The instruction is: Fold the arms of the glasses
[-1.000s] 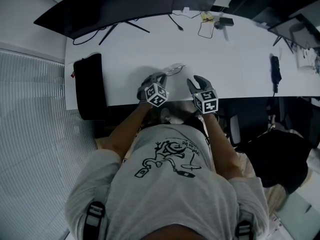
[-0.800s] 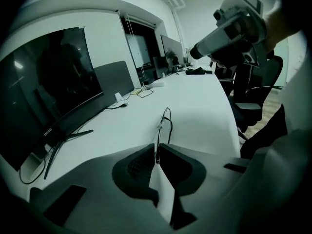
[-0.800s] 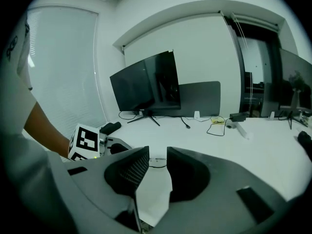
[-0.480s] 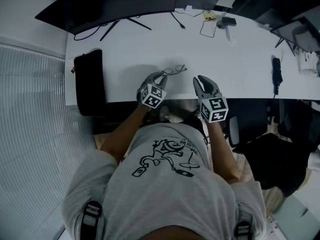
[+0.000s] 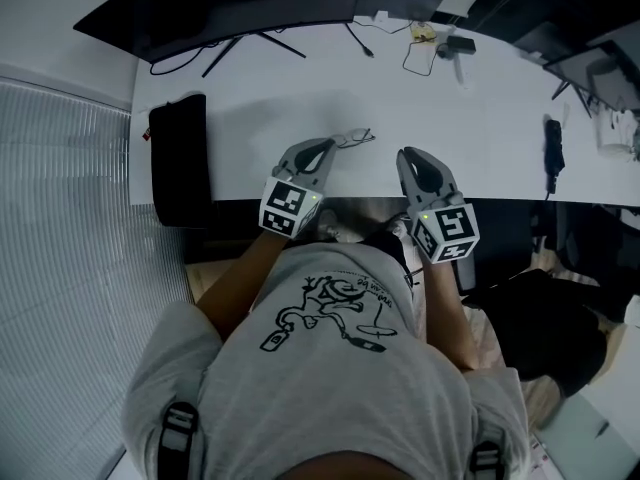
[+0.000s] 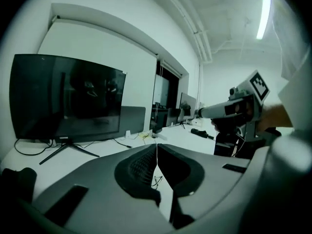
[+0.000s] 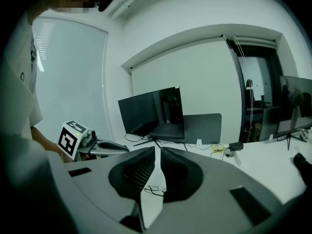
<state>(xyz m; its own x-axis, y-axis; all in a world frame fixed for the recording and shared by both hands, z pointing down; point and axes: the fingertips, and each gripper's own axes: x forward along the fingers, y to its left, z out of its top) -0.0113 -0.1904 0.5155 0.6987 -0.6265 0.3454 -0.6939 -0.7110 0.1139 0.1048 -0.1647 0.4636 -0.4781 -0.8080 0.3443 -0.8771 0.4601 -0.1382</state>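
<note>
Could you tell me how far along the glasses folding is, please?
Done, apparently: the glasses lie free on the desk, looking compact, though folded arms are too small to confirm. In hand: nothing; the left tool is shut and empty, the right tool has just been closing on nothing. Left: perhaps only a check.

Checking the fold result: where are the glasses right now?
In the head view, the glasses lie on the white desk near its front edge, just past the tip of the left gripper, which is not holding them.
</note>
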